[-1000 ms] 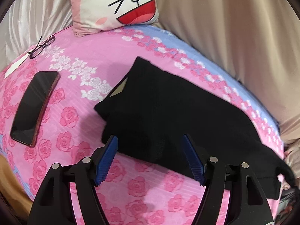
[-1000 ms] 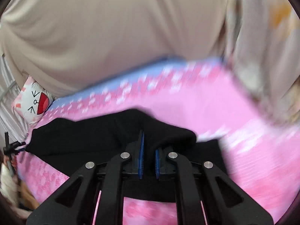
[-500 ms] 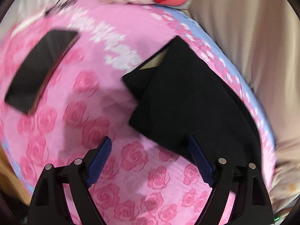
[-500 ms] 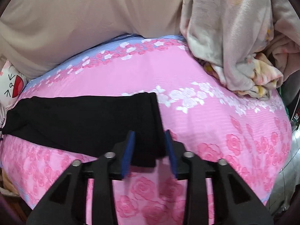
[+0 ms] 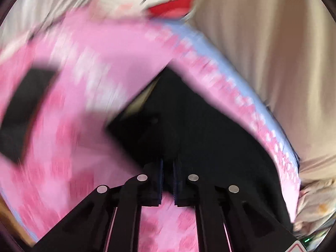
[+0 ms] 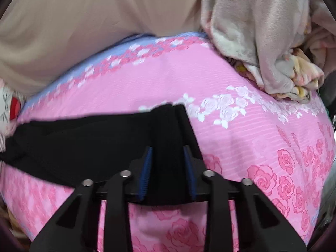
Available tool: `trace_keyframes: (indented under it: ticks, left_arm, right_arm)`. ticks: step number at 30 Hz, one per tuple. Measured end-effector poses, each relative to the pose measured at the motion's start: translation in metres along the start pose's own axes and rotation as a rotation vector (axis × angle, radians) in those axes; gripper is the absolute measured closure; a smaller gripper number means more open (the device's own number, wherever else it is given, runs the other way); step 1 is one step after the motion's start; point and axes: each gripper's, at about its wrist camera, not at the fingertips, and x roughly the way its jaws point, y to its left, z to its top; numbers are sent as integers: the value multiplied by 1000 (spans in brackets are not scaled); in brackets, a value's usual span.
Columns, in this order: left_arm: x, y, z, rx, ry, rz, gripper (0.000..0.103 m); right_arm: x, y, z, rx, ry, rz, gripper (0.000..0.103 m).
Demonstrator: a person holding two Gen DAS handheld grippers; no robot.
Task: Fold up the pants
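**A:** From the left wrist's view it's all smeared. What's the left gripper (image 5: 168,168) doing?

**B:** Its fingers have just been closing and now sit together. As far as the blur allows, they have the near edge of the pants (image 5: 199,126) nipped between them. The black cloth runs away from the tips and off to the right, along the far side of the pink bedspread (image 5: 84,63).

**A:** Anything in the way?

**B:** A dark phone (image 5: 25,109) lies well off to the left, and a cartoon cushion (image 5: 168,4) sits at the head of the bed. There's open pink between them and the cloth.

**A:** And from the right wrist's view?

**B:** It's sharper. The right gripper (image 6: 168,163) has its fingers apart, astride the pants' end. They've just been closing, but I wouldn't call it a pinch yet. From there the pants stretch leftward in one long strip.

**A:** So the fold goes along that strip?

**B:** I'd guess so, one end carried over toward the other. The bedspread to the right is bare until the crumpled blanket (image 6: 262,42) in the far corner.
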Motion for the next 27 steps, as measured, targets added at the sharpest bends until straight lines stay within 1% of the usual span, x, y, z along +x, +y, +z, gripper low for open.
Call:
trace_keyframes:
  ticks: [3, 4, 5, 6, 7, 8, 9, 10, 12, 13, 14, 15, 16, 17, 19, 20, 21, 22, 23, 24, 25, 26, 27]
  left_arm:
    - [-20, -31, 30, 108, -87, -22, 98]
    - [-25, -41, 41, 152, -114, 6, 98]
    - [-26, -42, 48, 171, -125, 25, 98]
    - [-22, -38, 53, 172, -124, 59, 97]
    - [-16, -30, 56, 156, -106, 74, 97]
    - [-5, -14, 56, 126, -63, 87, 97]
    - [7, 3, 52, 90, -14, 102, 97]
    - [18, 17, 45, 68, 27, 109, 97]
    - [33, 35, 29, 36, 73, 116, 97]
    - [41, 43, 17, 25, 89, 121, 97]
    - [43, 47, 11, 19, 85, 118, 96]
    - [42, 49, 7, 17, 64, 111, 96]
    - [40, 49, 3, 18, 47, 109, 96]
    - [39, 48, 2, 14, 46, 110, 96]
    - [40, 45, 3, 14, 51, 119, 96]
    - [40, 44, 3, 16, 55, 126, 96]
    - [40, 43, 5, 20, 57, 132, 96]
    - [41, 39, 9, 21, 58, 137, 96]
    - [40, 35, 13, 24, 58, 140, 96]
    - [37, 30, 20, 26, 48, 132, 96]
    - [30, 24, 27, 28, 31, 114, 96]
    - [23, 20, 33, 28, 16, 101, 96]
    - [14, 16, 39, 27, -2, 79, 96]
  right_arm:
    - [-32, 2, 20, 32, -132, 51, 85]
    - [-38, 1, 23, 34, -159, 46, 86]
    - [-41, -2, 26, 34, -168, 17, 86]
    - [-34, -11, 27, 36, -132, -39, 86]
    - [-27, -19, 24, 47, -102, -74, 86]
    - [-19, -28, 19, 64, -61, -105, 86]
    - [-12, -39, 11, 104, -15, -104, 85]
    - [-9, -45, 3, 136, 9, -86, 84]
    - [-11, -45, -12, 169, 17, -7, 78]
    - [-12, -41, -15, 170, 16, 28, 70]
    - [-12, -35, -16, 163, 11, 56, 56]
    - [-10, -24, -16, 137, 14, 85, 48]
    - [-8, -18, -15, 112, 21, 87, 34]
    - [-3, -6, -11, 58, 30, 69, 32]
    - [6, 9, -6, -6, 44, 60, 33]
    - [17, 15, -3, -27, 67, 61, 37]
    - [27, 18, -1, -41, 96, 59, 50]
    - [37, 22, 3, -62, 127, 31, 82]
    - [40, 28, 9, -86, 132, 16, 95]
    - [32, 36, 25, -115, 87, 11, 96]
    - [13, 44, 42, -129, 17, 7, 96]
    - [-4, 46, 55, -125, -39, 26, 96]
    - [-32, 51, 75, -122, -123, 50, 96]
